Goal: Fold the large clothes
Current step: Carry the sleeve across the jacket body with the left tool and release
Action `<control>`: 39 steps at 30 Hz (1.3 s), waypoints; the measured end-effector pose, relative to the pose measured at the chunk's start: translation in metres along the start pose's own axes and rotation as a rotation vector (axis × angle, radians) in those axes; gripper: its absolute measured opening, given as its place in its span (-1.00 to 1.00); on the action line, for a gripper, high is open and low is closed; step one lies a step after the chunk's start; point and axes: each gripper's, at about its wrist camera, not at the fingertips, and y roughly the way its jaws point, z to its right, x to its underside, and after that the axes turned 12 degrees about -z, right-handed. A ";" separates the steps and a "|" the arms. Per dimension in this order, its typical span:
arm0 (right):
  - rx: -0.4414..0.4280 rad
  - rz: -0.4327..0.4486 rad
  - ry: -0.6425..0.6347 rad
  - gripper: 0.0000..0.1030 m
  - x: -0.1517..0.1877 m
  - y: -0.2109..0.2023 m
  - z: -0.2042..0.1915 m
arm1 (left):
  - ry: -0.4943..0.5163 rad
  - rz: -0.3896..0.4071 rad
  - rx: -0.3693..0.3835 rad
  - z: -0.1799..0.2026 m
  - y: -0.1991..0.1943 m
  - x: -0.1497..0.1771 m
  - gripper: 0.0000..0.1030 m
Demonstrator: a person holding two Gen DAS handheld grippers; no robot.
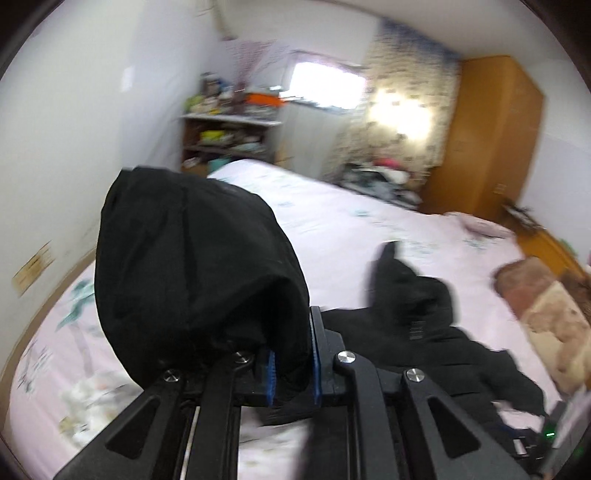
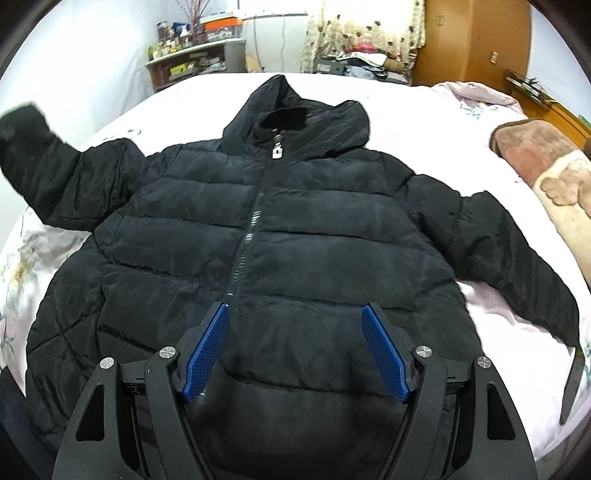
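The black quilted hooded jacket (image 2: 266, 236) is laid front-up on the pink floral bedsheet (image 2: 461, 122). Its sleeve cuff (image 1: 195, 280) is clamped in the left gripper (image 1: 291, 365); the right gripper (image 2: 295, 350) is held wide, empty, above the hem. Sleeve folding is judged in hand; carrying the cuff across the chest is called for next.

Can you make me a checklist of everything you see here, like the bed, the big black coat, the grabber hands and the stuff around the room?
Surface: bed with pale pink floral sheet.
Job's things: black puffer jacket lying front up, zipped, hood away from the camera.
Clutter: brown and cream pillow at the bed's right edge.
Grippers: left gripper shut on the jacket's sleeve, lifted; right gripper open above the hem.
Cables: nothing seen.
Surroundings: cluttered shelf, wooden wardrobe, patterned curtain.
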 end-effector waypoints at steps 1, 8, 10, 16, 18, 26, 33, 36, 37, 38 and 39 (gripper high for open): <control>-0.001 0.005 0.013 0.44 0.002 -0.003 0.006 | 0.020 0.001 0.033 0.015 0.000 -0.005 -0.72; -0.001 0.023 0.100 0.44 0.011 -0.012 0.045 | 0.157 -0.083 0.189 0.123 0.046 -0.009 -0.72; 0.002 0.025 0.119 0.44 0.014 -0.012 0.055 | 0.190 -0.130 0.219 0.149 0.072 0.000 -0.72; 0.021 0.009 0.181 0.44 0.022 -0.002 0.088 | 0.263 -0.264 0.285 0.207 0.140 0.040 -0.72; 0.025 -0.003 0.202 0.44 0.024 0.004 0.098 | 0.277 -0.308 0.306 0.221 0.160 0.055 -0.72; 0.031 -0.023 0.232 0.44 0.025 0.016 0.116 | 0.268 -0.445 0.394 0.241 0.197 0.085 0.26; 0.005 0.022 0.226 0.44 0.011 0.007 0.109 | 0.240 -0.389 0.526 0.223 0.145 0.068 0.61; -0.006 0.045 0.212 0.44 0.001 0.005 0.102 | 0.272 -0.286 0.438 0.191 0.123 0.055 0.61; -0.005 0.049 0.203 0.44 -0.004 0.007 0.100 | 0.270 -0.257 0.380 0.175 0.121 0.050 0.61; -0.005 0.049 0.195 0.44 -0.009 0.009 0.097 | 0.260 -0.241 0.306 0.158 0.123 0.044 0.60; -0.013 0.050 0.180 0.44 -0.016 0.013 0.094 | 0.247 -0.241 0.237 0.143 0.128 0.040 0.60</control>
